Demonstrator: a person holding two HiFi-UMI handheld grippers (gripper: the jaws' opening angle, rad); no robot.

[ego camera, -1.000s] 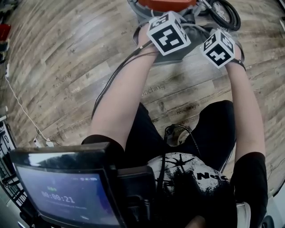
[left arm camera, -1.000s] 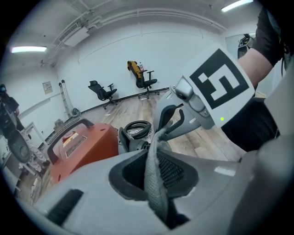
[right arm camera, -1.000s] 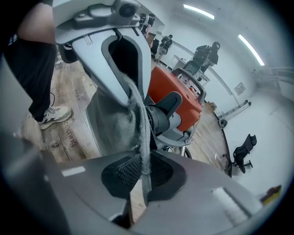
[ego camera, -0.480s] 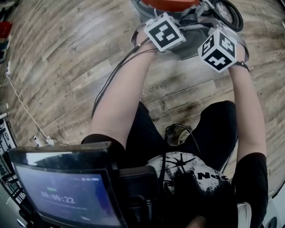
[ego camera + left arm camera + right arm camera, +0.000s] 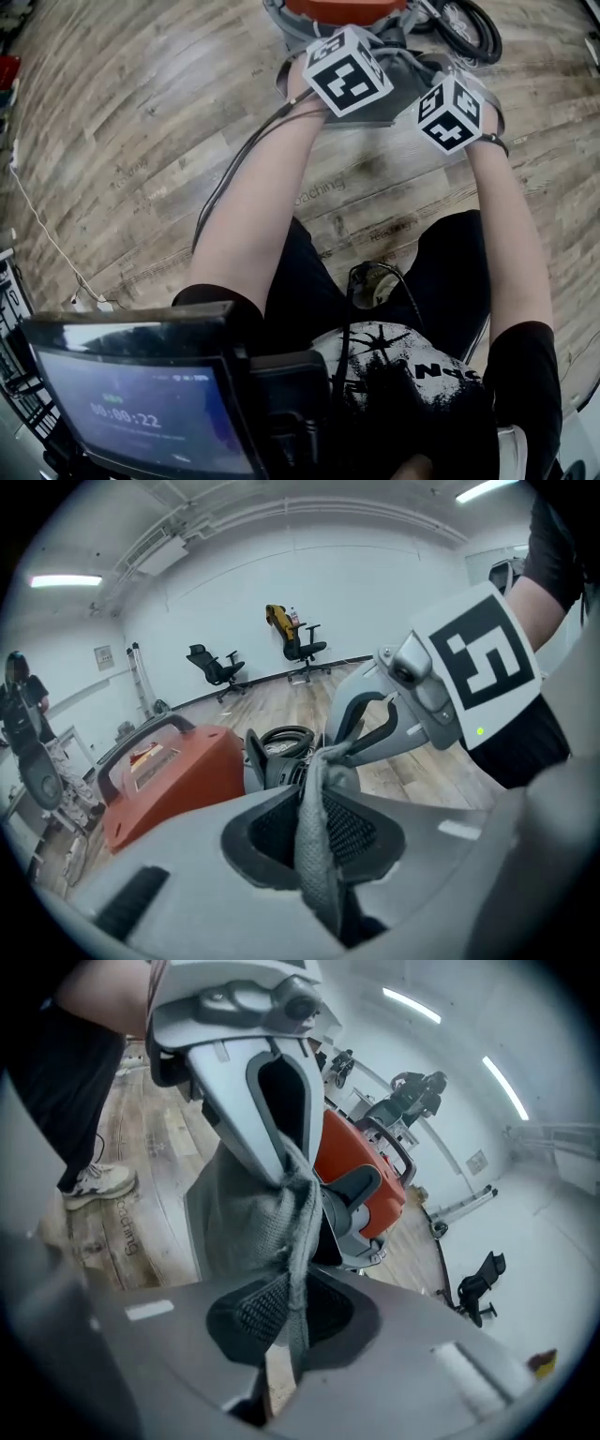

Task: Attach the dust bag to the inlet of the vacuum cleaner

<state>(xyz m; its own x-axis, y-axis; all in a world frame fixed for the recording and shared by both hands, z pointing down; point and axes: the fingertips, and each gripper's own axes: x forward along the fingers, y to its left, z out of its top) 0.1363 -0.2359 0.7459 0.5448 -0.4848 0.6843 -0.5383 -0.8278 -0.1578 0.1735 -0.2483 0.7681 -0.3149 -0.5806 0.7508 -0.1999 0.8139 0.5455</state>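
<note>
Dust bag (image 5: 396,86) top centre, just short of vacuum cleaner (image 5: 342,8): right gripper (image 5: 286,1321) clamped on its cloth, left gripper (image 5: 314,832) jaws opening with cloth between them; re-pinch, stretch mouth, square it to inlet.

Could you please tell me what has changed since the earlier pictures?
The left gripper and right gripper nudged toward the vacuum cleaner, then came back. The left jaws are opening slightly, with dust bag cloth still between them; the right stays shut on it.
</note>
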